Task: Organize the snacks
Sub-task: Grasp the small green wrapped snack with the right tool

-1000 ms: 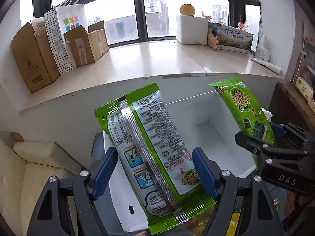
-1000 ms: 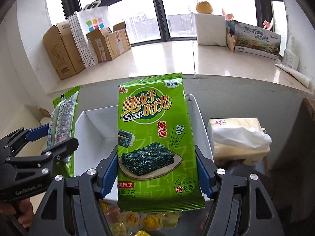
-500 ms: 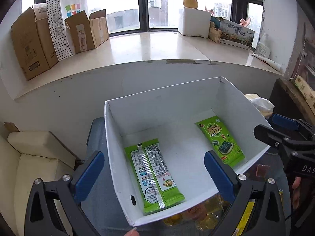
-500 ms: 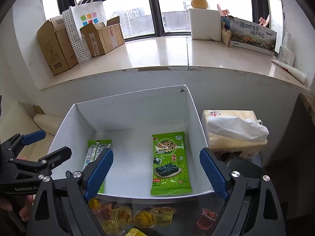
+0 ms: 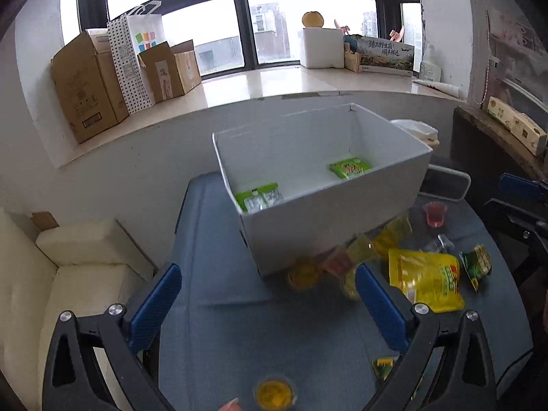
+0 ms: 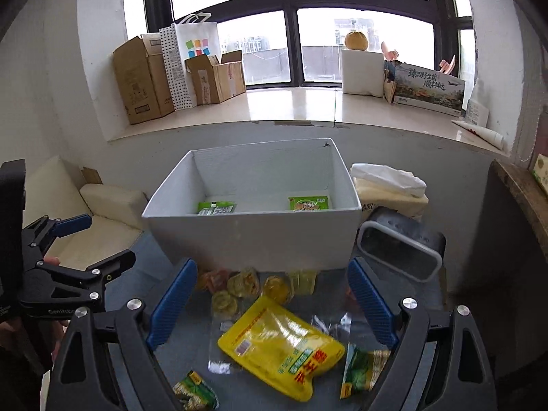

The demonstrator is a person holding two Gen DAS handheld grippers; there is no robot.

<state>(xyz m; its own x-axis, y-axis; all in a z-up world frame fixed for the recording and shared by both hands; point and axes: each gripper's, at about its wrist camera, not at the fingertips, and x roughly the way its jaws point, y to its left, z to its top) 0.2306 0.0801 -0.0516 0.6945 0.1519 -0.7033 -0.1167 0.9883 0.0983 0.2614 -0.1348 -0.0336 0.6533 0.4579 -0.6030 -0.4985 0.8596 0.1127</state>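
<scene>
Both grippers tilt downward over the blue table, nearest to where I stand. The left gripper has its blue pads spread as wide as they go, nothing between them; its jaws have just been opening. The right gripper is likewise wide apart and empty-handed, jaws just opened too, hovering above the loose snacks. In the right wrist view the left gripper sits at nine o'clock, with part of a hand behind it.

Under the right gripper lies one yellow pouch, with two small green packets, one at seven o'clock and one at four o'clock. Just beyond, a cluster of jelly cups lies along the front wall of the white box; blur keeps me from a sure count. One red jelly cup stands apart at two o'clock in the left view.

Inside the box lie two green seaweed packets, well apart: one at the left, one at the right. Beside the box at three o'clock sit a tissue pack and a dark container.
</scene>
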